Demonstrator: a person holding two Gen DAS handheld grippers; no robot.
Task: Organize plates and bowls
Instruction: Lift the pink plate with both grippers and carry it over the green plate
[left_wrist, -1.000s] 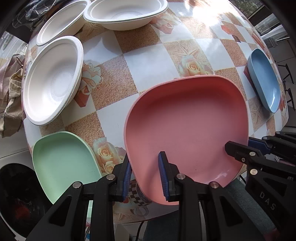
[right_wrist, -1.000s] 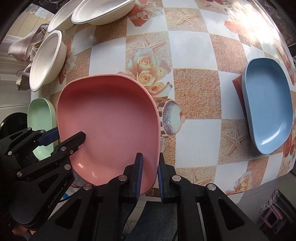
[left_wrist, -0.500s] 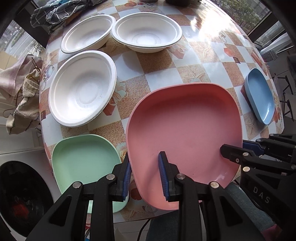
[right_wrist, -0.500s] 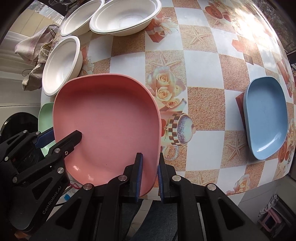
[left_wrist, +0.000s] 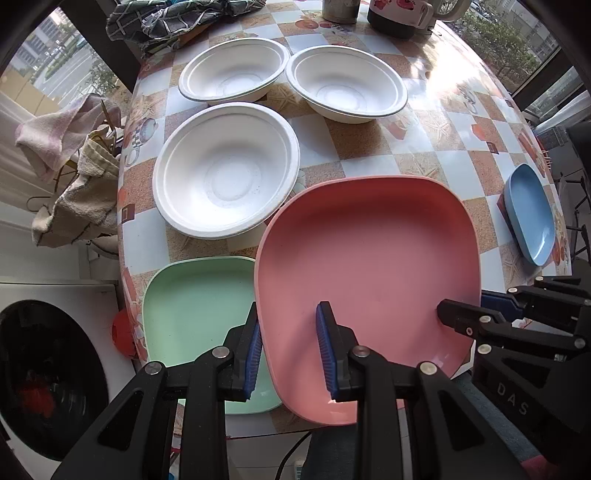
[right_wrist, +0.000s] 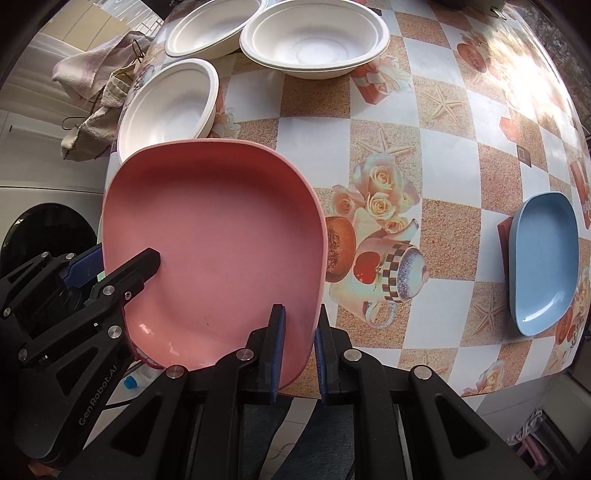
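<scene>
Grippers, left (left_wrist: 290, 354) and right (right_wrist: 298, 343), clamp opposite rims of the pink plate (left_wrist: 369, 266), lifted beside the green plate (left_wrist: 192, 306) at the tabletop's near-left edge.

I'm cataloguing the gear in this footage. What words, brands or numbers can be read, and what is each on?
"DAS": white letters on the black body of the right hand-held gripper, seen from the left wrist camera.
"GenRobot.AI": white letters on the black body of the left hand-held gripper, seen from the right wrist camera.
Nothing readable on the pink plate or the other dishes; the tablecloth carries only pictures.
</scene>
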